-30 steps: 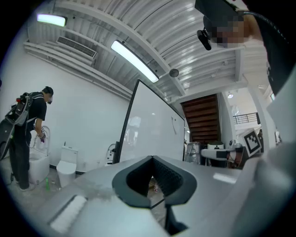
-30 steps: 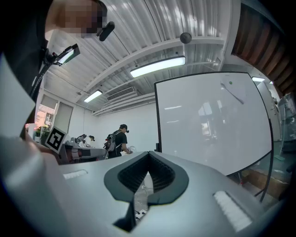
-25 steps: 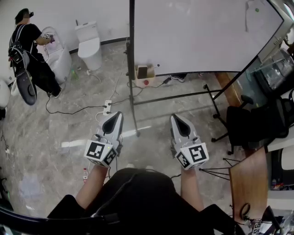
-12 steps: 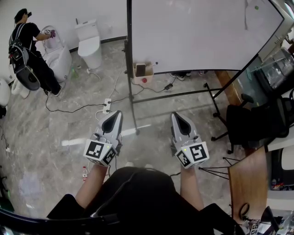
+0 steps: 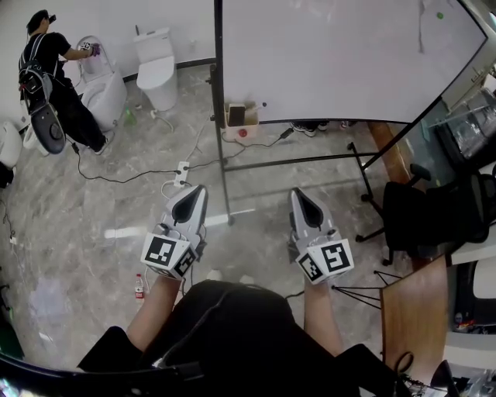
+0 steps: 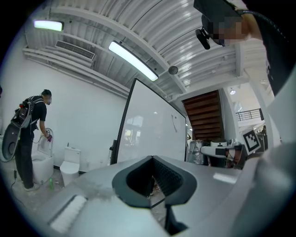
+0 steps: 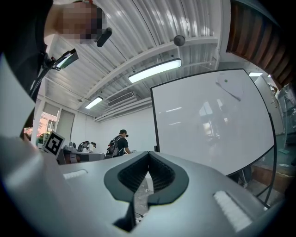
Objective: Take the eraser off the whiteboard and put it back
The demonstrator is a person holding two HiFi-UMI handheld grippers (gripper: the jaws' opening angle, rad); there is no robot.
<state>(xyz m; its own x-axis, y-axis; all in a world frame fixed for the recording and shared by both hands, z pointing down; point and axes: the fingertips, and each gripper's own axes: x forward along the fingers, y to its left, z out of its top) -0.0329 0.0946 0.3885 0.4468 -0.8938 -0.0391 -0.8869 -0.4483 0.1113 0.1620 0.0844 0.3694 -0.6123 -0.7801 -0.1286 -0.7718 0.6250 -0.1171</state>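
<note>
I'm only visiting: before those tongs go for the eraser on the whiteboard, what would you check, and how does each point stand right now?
1. Facing the whiteboard: ok, it stands ahead of both tongs.
2. Nothing in the left tongs: ok, shut and empty.
3. Are the right tongs open for a grasp: not ok, shut and empty.
4. Sight of the eraser: cannot tell; only a small green dot shows near the board's upper right corner.
5. Board within reach: probably not ok; bare floor lies between tongs and board.
6. Is the other person out of the way: ok, far left by the toilets.
</note>
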